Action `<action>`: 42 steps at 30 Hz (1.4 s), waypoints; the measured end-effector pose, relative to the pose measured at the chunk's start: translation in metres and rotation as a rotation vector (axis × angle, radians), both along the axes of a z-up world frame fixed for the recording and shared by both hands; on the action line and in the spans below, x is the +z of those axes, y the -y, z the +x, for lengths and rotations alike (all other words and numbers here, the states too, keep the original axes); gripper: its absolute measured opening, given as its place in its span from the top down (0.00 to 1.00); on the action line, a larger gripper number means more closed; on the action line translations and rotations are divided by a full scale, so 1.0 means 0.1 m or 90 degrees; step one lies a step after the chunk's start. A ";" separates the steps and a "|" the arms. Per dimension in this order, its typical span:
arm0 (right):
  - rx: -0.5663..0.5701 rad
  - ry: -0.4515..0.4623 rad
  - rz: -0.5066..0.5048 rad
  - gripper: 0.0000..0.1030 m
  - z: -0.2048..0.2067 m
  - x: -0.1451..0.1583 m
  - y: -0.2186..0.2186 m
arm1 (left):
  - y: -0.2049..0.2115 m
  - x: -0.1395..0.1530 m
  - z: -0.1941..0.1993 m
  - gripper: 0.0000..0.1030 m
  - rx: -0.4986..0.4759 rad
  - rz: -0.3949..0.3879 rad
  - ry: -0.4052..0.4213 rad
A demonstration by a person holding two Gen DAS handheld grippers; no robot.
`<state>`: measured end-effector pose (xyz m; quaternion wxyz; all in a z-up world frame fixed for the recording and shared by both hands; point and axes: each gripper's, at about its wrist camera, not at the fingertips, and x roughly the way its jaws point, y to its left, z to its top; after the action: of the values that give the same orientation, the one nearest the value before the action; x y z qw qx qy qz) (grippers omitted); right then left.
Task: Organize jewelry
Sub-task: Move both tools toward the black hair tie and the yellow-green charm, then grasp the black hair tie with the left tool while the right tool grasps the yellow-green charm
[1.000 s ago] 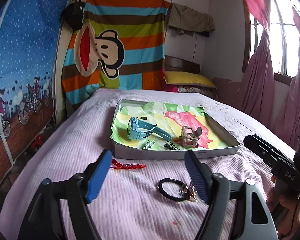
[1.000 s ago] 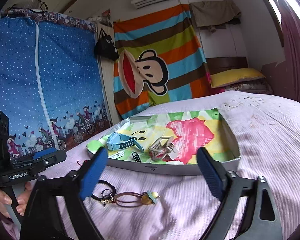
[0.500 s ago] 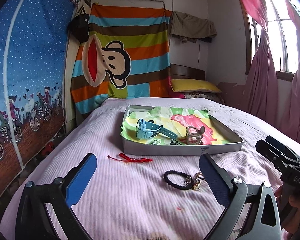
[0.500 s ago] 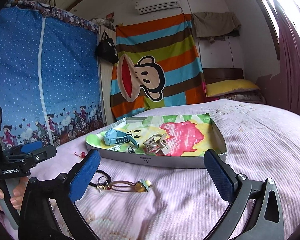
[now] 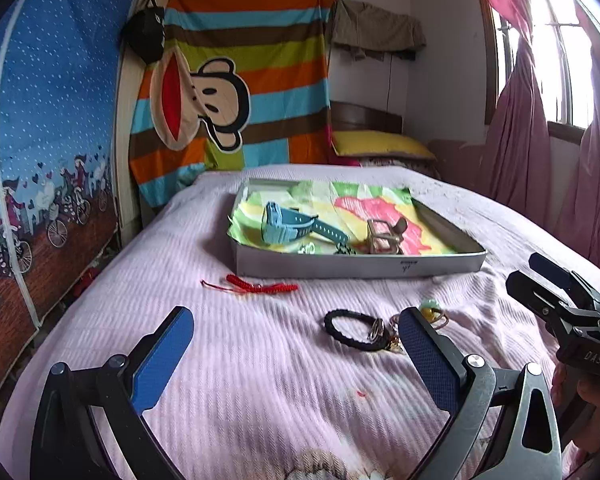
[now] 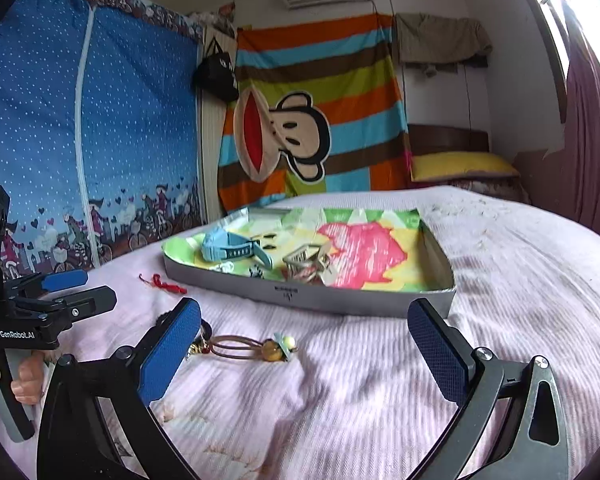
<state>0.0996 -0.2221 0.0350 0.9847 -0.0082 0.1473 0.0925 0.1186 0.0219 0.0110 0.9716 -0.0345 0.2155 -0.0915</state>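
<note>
Both my left gripper (image 5: 296,344) and right gripper (image 6: 304,336) fingers wide, empty; brown beaded hair tie (image 6: 252,347) on bed, near tray (image 6: 340,300): I'd straddle its loop, close low.

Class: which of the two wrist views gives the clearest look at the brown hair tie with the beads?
The right wrist view: the brown hair tie lies in full sight on the bedspread. In the left wrist view, a finger of the left gripper hides most of it.
</note>
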 end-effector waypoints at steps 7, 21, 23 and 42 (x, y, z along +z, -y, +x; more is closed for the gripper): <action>0.011 -0.070 0.001 0.04 0.24 -0.13 -0.01 | -0.02 -0.06 0.13 0.03 -0.036 -0.036 -0.043; 0.057 -0.198 -0.014 0.42 0.77 -0.39 -0.20 | 0.09 -0.24 0.44 0.51 -0.116 -0.075 -0.129; 0.062 -0.207 -0.018 0.45 0.81 -0.42 -0.23 | 0.10 -0.26 0.48 0.55 -0.117 -0.075 -0.142; 0.091 -0.262 0.015 0.75 1.02 -0.65 -0.23 | 0.02 -0.42 0.57 0.91 -0.114 -0.132 -0.175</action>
<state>0.2020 -0.1991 -0.0300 0.9248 0.0118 0.3433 0.1635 0.1755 0.0203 -0.0312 0.9124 -0.1273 0.3375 -0.1935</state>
